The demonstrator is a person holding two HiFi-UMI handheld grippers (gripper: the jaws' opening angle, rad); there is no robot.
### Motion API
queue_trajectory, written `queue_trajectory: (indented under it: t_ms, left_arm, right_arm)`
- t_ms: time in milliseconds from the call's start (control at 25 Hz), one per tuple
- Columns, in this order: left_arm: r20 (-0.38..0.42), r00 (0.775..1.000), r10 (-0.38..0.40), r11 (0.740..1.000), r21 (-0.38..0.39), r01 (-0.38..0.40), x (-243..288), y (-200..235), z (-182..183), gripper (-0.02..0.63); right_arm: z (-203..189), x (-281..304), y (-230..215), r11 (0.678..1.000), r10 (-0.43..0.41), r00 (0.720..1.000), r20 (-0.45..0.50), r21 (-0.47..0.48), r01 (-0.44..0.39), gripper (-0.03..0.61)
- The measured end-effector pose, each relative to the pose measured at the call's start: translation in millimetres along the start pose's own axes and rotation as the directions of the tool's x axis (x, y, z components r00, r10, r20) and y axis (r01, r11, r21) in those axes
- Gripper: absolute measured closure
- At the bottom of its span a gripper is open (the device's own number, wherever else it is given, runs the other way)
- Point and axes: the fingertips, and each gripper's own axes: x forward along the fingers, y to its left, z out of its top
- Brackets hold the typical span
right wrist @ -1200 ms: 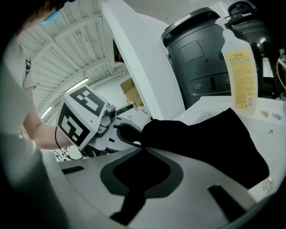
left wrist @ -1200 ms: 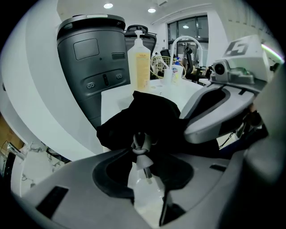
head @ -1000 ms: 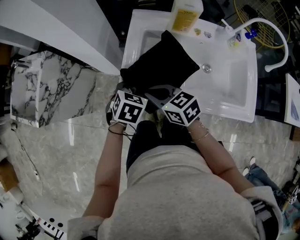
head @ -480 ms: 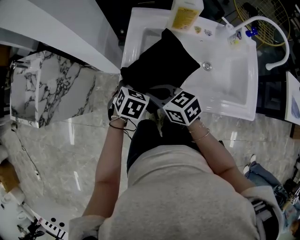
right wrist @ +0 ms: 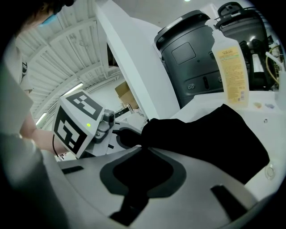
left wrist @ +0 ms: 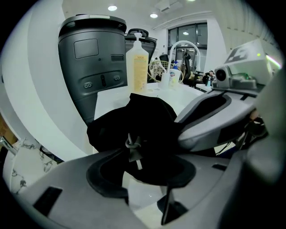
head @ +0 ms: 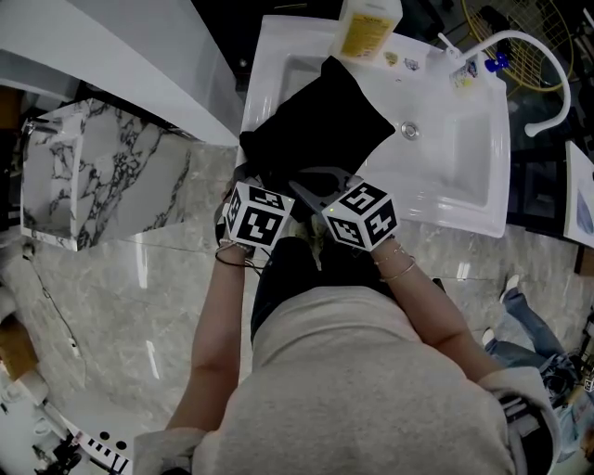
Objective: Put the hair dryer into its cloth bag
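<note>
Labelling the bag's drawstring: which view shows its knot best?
Left gripper view: the grey drawstring knot hangs close up, clear against the black cloth bag. The head view and the right gripper view show only the bag's black cloth, with no cord discernible.

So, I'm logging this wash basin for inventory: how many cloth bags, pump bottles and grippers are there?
black cloth bag: 1
pump bottle: 1
grippers: 2 (left gripper, jaws opening with bag cloth between them; right gripper, jaws shut on the bag)
total: 4
</note>
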Motion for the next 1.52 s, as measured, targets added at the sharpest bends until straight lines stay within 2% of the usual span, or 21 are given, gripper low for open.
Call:
queue_trajectory:
  t_ms: [280, 520, 800, 1000, 1160, 1360, 1520]
  left_arm:
    - [0.064, 0.997, 0.047, 0.998, -0.041, -0.044, -28.4, 1.7, 5.5, 0.428]
    - [0.118, 0.992, 0.034, 0.995, -0.094, -0.023, -49.0, -2.4, 12.8, 0.428]
    - [0.184, 0.982, 0.032, 0.988, -0.156, -0.003, -72.7, -0.4, 31.9, 0.428]
    - [0.242, 0.968, 0.061, 0.986, -0.168, -0.020, -88.5, 8.2, 52.6, 0.428]
    - [0.355, 0.932, 0.075, 0.982, -0.189, -0.008, -103.6, 15.8, 81.6, 0.428]
    - [0.535, 0.845, 0.012, 0.979, -0.177, 0.098, -132.0, 11.5, 121.5, 0.431]
    - [0.597, 0.802, -0.022, 0.966, -0.195, 0.172, -147.1, 9.8, 137.8, 0.486]
  right_arm:
    - [9.0, -8.0, 4.9, 1.000, -0.010, 1.000, 0.013, -0.027, 0.011, 0.488]
    - [22.8, -18.5, 5.9, 0.997, -0.028, 0.999, 0.028, -0.069, 0.030, 0.436]
    - [48.7, -35.8, 3.9, 0.995, -0.045, 0.995, 0.093, -0.084, 0.053, 0.420]
    - [69.1, -49.5, -1.1, 0.993, -0.056, 0.988, 0.142, -0.091, 0.070, 0.420]
    - [92.5, -62.9, 2.5, 0.994, -0.029, 0.979, 0.202, -0.101, 0.050, 0.420]
    - [128.9, -85.8, 8.9, 0.991, 0.001, 0.954, 0.299, -0.128, 0.040, 0.430]
    - [153.5, -106.5, 3.0, 0.988, -0.036, 0.921, 0.389, -0.124, 0.091, 0.460]
